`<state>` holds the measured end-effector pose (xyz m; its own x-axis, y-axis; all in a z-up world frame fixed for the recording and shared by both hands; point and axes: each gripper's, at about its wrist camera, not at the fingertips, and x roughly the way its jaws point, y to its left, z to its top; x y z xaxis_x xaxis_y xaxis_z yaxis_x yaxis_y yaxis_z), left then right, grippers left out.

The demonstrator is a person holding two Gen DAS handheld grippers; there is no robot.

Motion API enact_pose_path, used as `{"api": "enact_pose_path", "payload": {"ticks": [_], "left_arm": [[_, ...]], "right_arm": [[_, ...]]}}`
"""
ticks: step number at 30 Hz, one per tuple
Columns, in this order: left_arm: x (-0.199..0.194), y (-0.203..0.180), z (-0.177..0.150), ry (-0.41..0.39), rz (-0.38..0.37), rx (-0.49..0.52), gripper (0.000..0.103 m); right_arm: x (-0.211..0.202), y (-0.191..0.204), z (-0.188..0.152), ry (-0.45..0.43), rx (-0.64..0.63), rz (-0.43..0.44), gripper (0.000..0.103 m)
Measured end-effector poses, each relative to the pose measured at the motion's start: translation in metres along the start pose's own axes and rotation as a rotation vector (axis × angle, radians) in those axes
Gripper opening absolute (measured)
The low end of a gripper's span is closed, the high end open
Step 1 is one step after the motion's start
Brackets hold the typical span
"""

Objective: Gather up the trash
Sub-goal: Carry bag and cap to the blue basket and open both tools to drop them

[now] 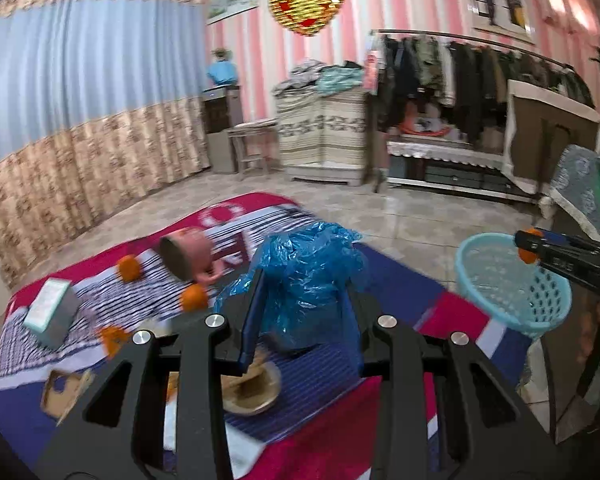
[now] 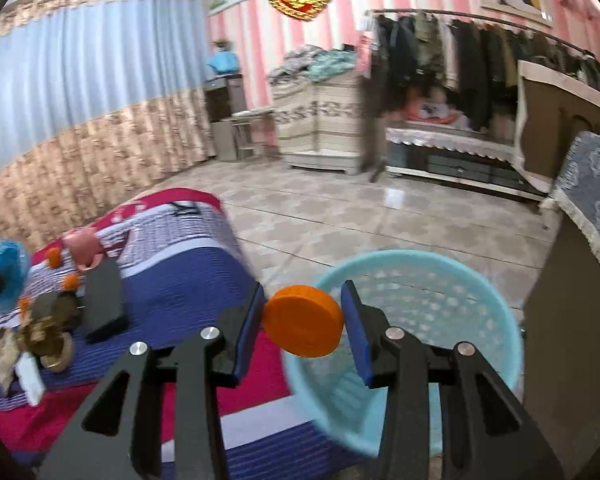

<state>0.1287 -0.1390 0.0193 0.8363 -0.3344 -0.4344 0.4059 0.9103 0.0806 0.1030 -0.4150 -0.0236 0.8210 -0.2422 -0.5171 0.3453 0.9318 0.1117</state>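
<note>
My left gripper [image 1: 300, 312] is shut on a crumpled blue plastic bag [image 1: 308, 264] and holds it above the striped table cloth [image 1: 400, 280]. My right gripper [image 2: 304, 320] is shut on an orange round lid [image 2: 303, 321] at the near left rim of a light blue plastic basket [image 2: 440, 280]. The basket [image 1: 512, 284] and the right gripper [image 1: 526, 250] also show at the right of the left wrist view. The blue bag shows at the far left of the right wrist view [image 2: 4, 272].
On the cloth lie a tipped pink cup [image 1: 188, 252], orange pieces [image 1: 129, 268], a small box [image 1: 50, 312], a brown bowl [image 1: 252, 388] and a dark flat box [image 2: 104, 300]. A covered cabinet [image 2: 580, 248] stands right of the basket. Tiled floor lies beyond.
</note>
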Motion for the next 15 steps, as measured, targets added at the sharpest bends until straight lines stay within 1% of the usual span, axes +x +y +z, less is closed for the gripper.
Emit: {"api": "enact_pose_path", "payload": {"ticks": [6,10,13,15], "left_arm": [[0.028,-0.051,0.017,0.017,-0.088,0.017,0.034],[0.050,-0.087,0.020,0.028,-0.126,0.042,0.034],[0.066,-0.111,0.019,0.038,-0.138,0.066,0.034],[0.079,-0.128,0.019,0.052,-0.162,0.073,0.034]], "right_arm": [[0.022,-0.036,0.000,0.045,0.044,-0.053,0.040],[0.030,-0.057,0.000,0.050,0.014,-0.120,0.040],[0.035,-0.084,-0.006,0.074,0.093,-0.109,0.040],[0.035,-0.096,-0.010,0.079,0.113,-0.126,0.040]]}}
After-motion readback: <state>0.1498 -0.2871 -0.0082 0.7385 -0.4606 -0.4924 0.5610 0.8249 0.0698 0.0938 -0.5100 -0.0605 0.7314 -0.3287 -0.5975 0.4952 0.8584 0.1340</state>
